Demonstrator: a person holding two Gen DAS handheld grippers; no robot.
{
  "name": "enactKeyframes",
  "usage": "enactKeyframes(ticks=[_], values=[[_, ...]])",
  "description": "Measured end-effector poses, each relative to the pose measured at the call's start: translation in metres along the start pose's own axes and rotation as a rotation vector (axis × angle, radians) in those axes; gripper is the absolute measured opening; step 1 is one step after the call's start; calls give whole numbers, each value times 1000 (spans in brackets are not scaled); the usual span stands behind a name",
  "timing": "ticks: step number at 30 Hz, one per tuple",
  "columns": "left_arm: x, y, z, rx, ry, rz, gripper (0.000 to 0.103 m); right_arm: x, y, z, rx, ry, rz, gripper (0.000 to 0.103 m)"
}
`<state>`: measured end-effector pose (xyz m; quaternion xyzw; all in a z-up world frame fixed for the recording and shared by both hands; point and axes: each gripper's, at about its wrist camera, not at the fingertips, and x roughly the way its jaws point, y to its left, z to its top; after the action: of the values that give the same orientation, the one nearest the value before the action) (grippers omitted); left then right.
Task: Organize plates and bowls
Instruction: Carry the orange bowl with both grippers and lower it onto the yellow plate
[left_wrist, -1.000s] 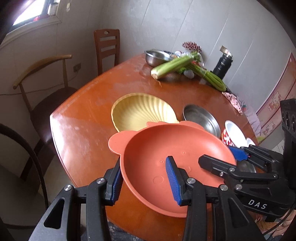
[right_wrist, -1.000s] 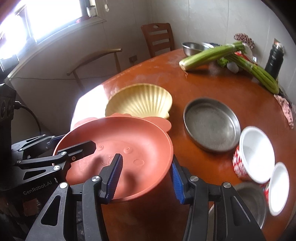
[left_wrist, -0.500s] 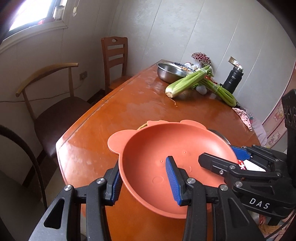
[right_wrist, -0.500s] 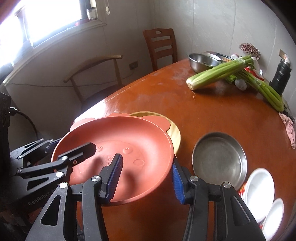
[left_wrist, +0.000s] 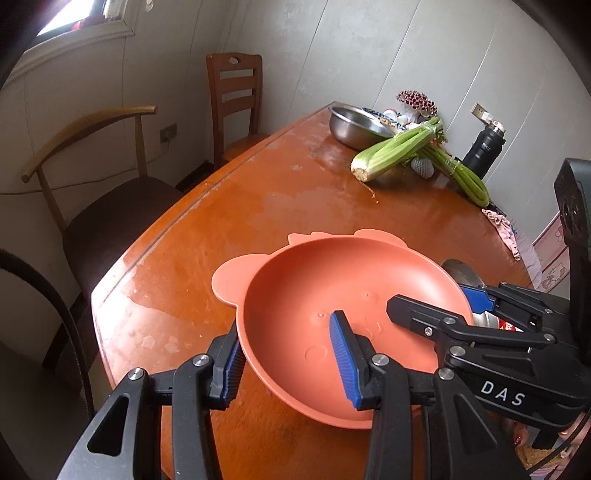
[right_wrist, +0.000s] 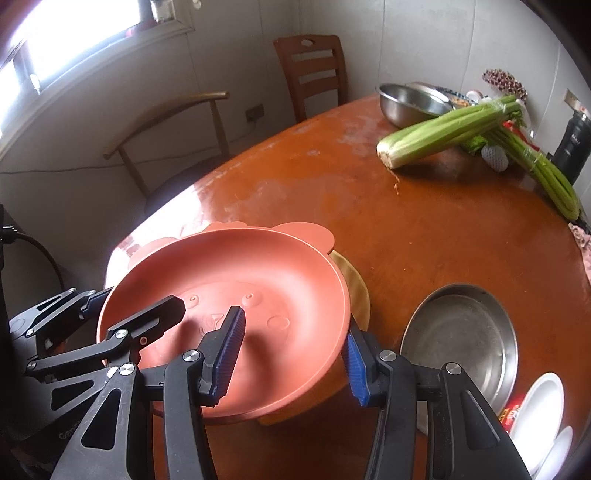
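1. Left wrist view: my left hand-held gripper (left_wrist: 288, 354) pinches the near-left rim of the orange bear-eared plate (left_wrist: 332, 295), one pad inside the dish, one under it. The right hand-held gripper (left_wrist: 436, 306) clamps the plate's right rim. The plate hangs over the near part of the counter (left_wrist: 258, 206) and is empty. A steel pan (left_wrist: 458, 271) peeks out just behind its right edge.

2. Right wrist view: my right hand-held gripper (right_wrist: 291, 354) pinches the plate (right_wrist: 229, 280) at its near-right rim. The yellow shell dish (right_wrist: 356, 291) lies directly beneath, only its right edge showing. I judge a straight lowering would nest them. The steel pan (right_wrist: 458, 332) sits empty to the right, white bowls (right_wrist: 539, 406) nearer.
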<state>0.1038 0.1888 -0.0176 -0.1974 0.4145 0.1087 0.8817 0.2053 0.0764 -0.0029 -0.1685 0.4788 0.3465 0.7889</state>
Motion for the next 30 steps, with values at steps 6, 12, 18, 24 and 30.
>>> enactKeyframes(ticks=[6,12,18,24,30], values=[[7,-7,-3,14,6,7,43,11,-5,-1,5,16,-22,53],[11,-12,-8,25,30,0,43,18,-10,-2,23,30,-37,53],[12,-14,-13,27,44,-7,43,21,-12,-2,34,27,-43,53],[9,-12,-17,20,55,-22,43,21,-8,-1,20,11,-67,53],[8,-14,-21,30,68,-24,43,20,-2,0,-25,-5,-142,53]])
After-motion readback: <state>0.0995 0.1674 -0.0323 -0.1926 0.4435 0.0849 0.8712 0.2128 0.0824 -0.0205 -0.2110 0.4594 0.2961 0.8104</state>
